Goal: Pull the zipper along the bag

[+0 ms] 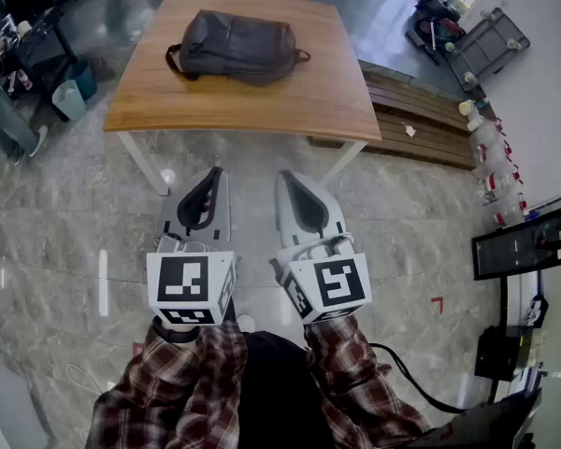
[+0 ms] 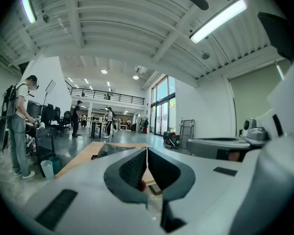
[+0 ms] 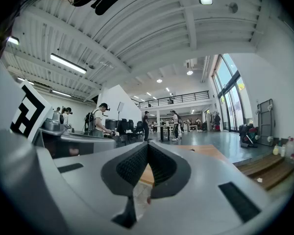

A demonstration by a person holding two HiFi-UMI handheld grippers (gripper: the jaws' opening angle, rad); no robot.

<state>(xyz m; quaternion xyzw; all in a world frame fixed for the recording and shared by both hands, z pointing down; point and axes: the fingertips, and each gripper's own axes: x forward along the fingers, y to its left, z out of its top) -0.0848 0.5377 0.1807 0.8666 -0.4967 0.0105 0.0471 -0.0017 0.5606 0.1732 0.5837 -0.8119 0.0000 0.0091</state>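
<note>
The bag (image 1: 236,45) is dark grey cloth, matt and softly creased. The worktop (image 1: 337,92) is smooth wood with a light satin sheen. The floor (image 1: 75,213) is polished stone, glossy enough to mirror the ceiling lights. The left gripper (image 1: 213,174) and right gripper (image 1: 286,178) have matt grey plastic shells. Their pads (image 2: 132,169) are black with a fine dimpled grain. The person's sleeves (image 1: 182,382) are soft woven checked cloth.
</note>
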